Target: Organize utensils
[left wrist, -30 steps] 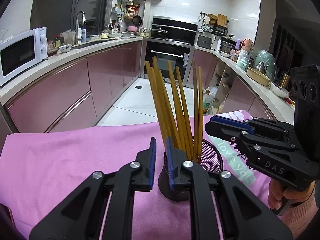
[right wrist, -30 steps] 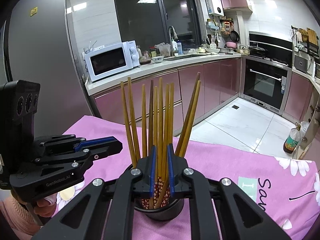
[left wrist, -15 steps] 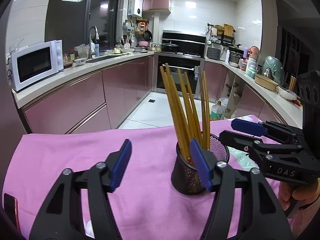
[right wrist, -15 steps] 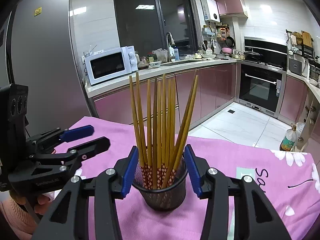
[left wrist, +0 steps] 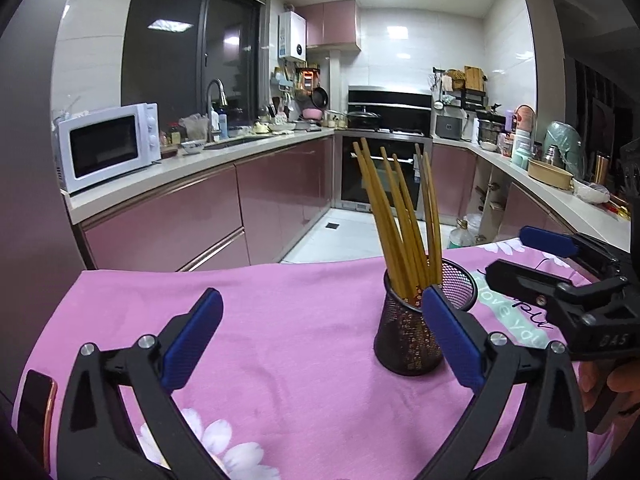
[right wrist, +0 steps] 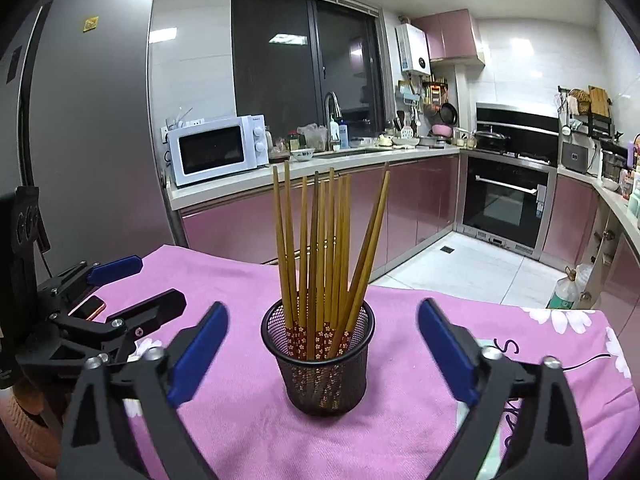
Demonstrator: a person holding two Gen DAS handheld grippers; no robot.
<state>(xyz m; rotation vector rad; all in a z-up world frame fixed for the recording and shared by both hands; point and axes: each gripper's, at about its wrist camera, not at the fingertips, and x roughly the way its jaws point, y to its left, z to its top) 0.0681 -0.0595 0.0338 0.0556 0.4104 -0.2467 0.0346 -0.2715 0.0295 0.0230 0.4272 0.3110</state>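
Nearest the mesh holder [right wrist: 318, 364], the right gripper [right wrist: 322, 354] hangs with its blue-padded jaws spread wide, one to each side of the holder and touching nothing. The black mesh holder stands upright on a pink flowered tablecloth [right wrist: 400, 432], with a bundle of wooden chopsticks [right wrist: 326, 248] standing inside it, tips fanned upward. Left of the holder, the left gripper [left wrist: 320, 340] also has its jaws wide apart, holding nothing. Beyond the holder, a white microwave [right wrist: 218, 150] sits on the kitchen counter.
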